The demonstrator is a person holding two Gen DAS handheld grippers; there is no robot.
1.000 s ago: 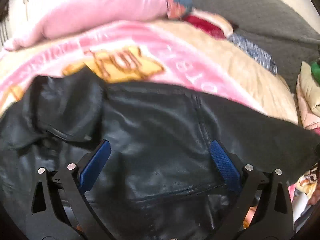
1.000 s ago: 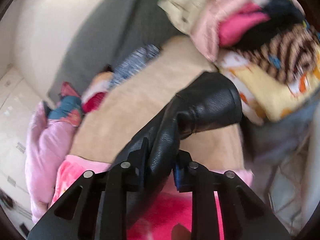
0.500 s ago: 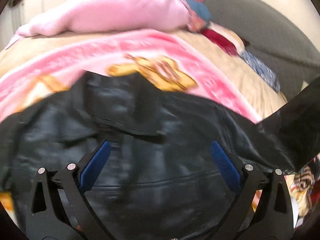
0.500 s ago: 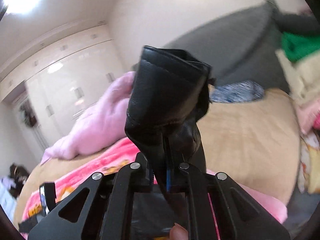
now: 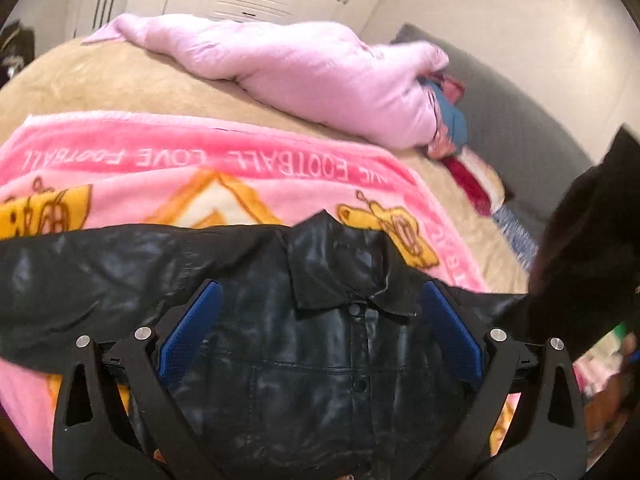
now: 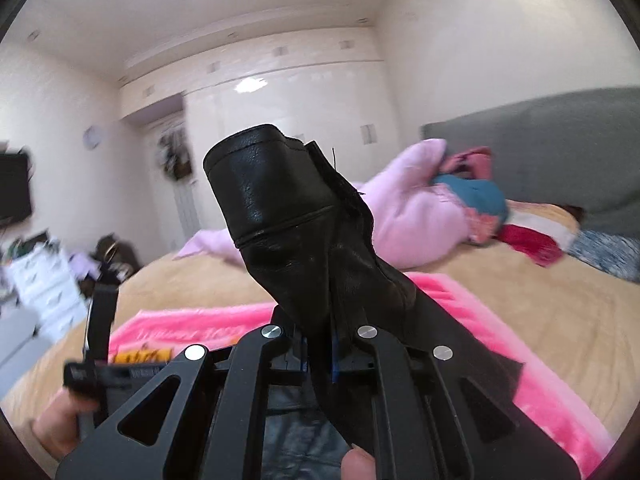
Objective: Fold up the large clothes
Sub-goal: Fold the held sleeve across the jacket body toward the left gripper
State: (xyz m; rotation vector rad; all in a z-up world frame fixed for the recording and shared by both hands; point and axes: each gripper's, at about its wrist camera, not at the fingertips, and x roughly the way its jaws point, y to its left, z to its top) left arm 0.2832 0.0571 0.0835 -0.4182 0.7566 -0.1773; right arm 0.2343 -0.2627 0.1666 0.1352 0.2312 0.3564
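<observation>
Your right gripper is clamped tight on the cuff end of the black leather jacket's sleeve, which stands up above the fingers. Your left gripper hovers with jaws spread wide and nothing between the blue pads. The black leather jacket lies front up, collar visible, on the pink blanket on the tan bed.

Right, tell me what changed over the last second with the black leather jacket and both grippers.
The right gripper, clamped on the black leather jacket's sleeve, lifted it off the bed, cuff now upright. The left gripper pulled back, revealing the collar. Left jaws stayed open; the pink printed blanket stayed put.
</observation>
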